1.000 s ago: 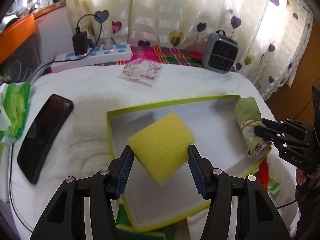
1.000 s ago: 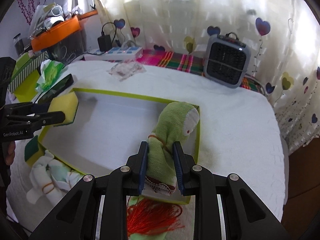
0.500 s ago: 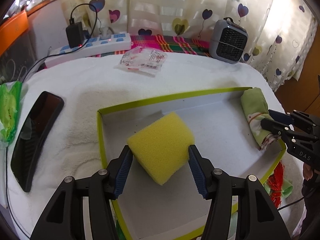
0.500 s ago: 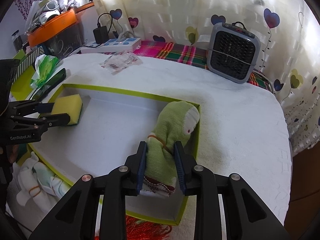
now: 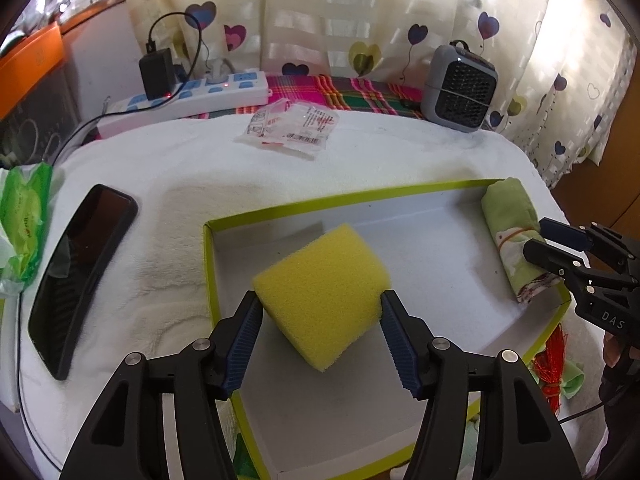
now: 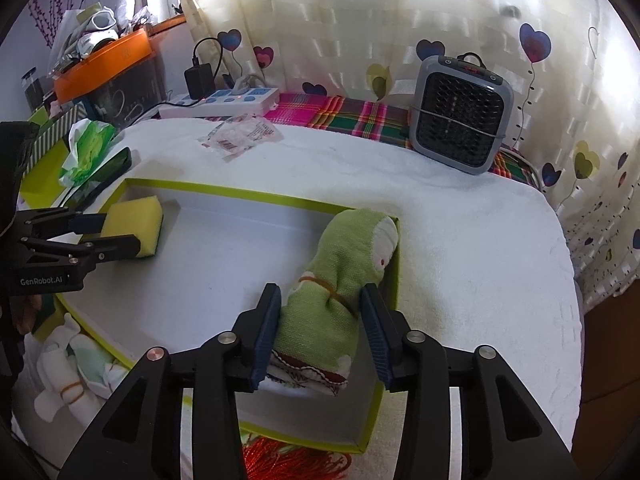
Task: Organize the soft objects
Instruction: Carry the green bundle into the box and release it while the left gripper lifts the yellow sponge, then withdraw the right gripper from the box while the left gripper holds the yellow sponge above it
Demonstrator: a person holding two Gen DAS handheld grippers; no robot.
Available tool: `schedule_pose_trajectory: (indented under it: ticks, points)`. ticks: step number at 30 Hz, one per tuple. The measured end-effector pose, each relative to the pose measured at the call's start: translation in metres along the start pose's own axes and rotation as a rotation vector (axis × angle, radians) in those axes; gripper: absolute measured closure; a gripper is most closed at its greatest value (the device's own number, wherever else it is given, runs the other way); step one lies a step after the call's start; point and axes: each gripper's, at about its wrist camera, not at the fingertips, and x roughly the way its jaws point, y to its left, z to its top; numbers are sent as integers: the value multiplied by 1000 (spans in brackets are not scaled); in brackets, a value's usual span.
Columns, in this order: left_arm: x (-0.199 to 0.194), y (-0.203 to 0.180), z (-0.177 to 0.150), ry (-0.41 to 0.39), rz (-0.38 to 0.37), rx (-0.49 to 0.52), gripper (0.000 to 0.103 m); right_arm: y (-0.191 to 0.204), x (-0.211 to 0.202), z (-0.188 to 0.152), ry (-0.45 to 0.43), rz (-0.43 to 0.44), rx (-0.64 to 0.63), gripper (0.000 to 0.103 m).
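Observation:
A yellow sponge [image 5: 320,280] lies on the floor of the white, green-rimmed box [image 5: 340,200] at its left end. My left gripper [image 5: 320,320] straddles the sponge. Its jaws are opening and the pads only brush the sponge's sides. A rolled green cloth [image 6: 348,264] tied with a band lies along the box's right wall. My right gripper [image 6: 322,320] is around its near end. Its jaws are opening and a thin gap shows at the right pad. The right wrist view shows the sponge [image 6: 134,216] and left gripper [image 6: 120,234]. The left wrist view shows the roll [image 5: 508,216] and right gripper [image 5: 536,236].
A black phone [image 5: 80,264] and a green tissue pack [image 5: 24,216] lie left of the box. A power strip [image 5: 192,96], a plastic packet [image 5: 292,128] and a small heater [image 5: 460,88] sit behind. White sock bundles [image 6: 68,376] and a red tassel [image 6: 288,460] lie before the box.
Both pairs of jaws have spread. The right pads have come off the green roll. The sponge has sunk to the box floor and swelled back to its full width.

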Motion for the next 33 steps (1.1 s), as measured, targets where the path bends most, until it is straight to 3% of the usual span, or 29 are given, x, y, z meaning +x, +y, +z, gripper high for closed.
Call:
schedule_pose_trajectory:
  ticks: [6, 17, 33]
  points:
    - [-14, 1, -3, -26, -4, -14, 40, 3, -12, -2, -37, -1, 20, 52]
    - [-48, -6, -25, -83, -2, -10, 39, 14, -34, -16, -77, 8, 44, 52]
    - [-80, -11, -70, -142, 61, 7, 39, 23, -68, -55, -150, 21, 106, 52]
